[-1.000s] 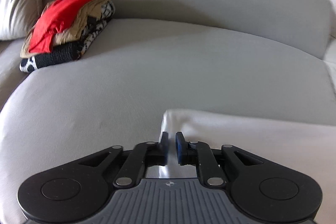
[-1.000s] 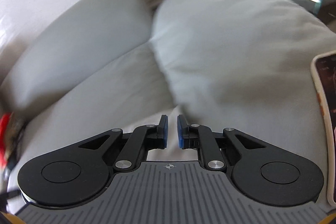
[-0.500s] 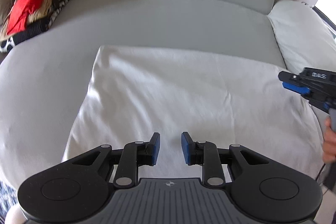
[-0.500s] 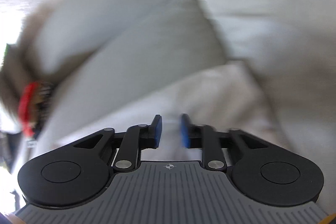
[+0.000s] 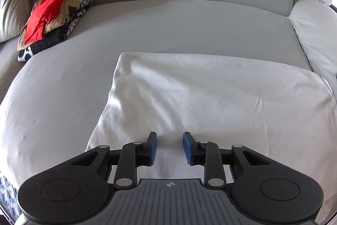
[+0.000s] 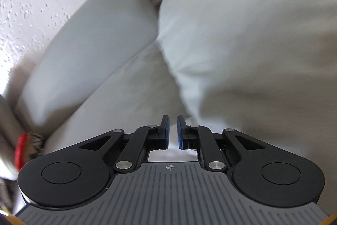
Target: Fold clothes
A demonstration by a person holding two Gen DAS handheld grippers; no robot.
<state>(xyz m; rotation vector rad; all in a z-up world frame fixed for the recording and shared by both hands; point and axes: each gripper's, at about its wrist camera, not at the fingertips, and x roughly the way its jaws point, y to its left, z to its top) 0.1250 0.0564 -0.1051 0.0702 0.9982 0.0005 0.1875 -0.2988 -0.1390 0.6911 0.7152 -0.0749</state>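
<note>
The left gripper [image 5: 169, 147] hangs spread over the white cloth [image 5: 210, 102]; the right gripper [image 6: 172, 132] is nearly pressed together, gripping nothing visible; pinch matching corners before folding.

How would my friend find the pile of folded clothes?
Look at the big grey sofa, then go to its far left end by the beige cushion. The pile of clothes sits there, the only bright thing around, with a red top over patterned black-and-white fabric.

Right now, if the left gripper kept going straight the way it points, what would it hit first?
Most likely the white garment spread on the sofa: the open left gripper hovers just over it, angled down. Depth is uncertain.
</note>
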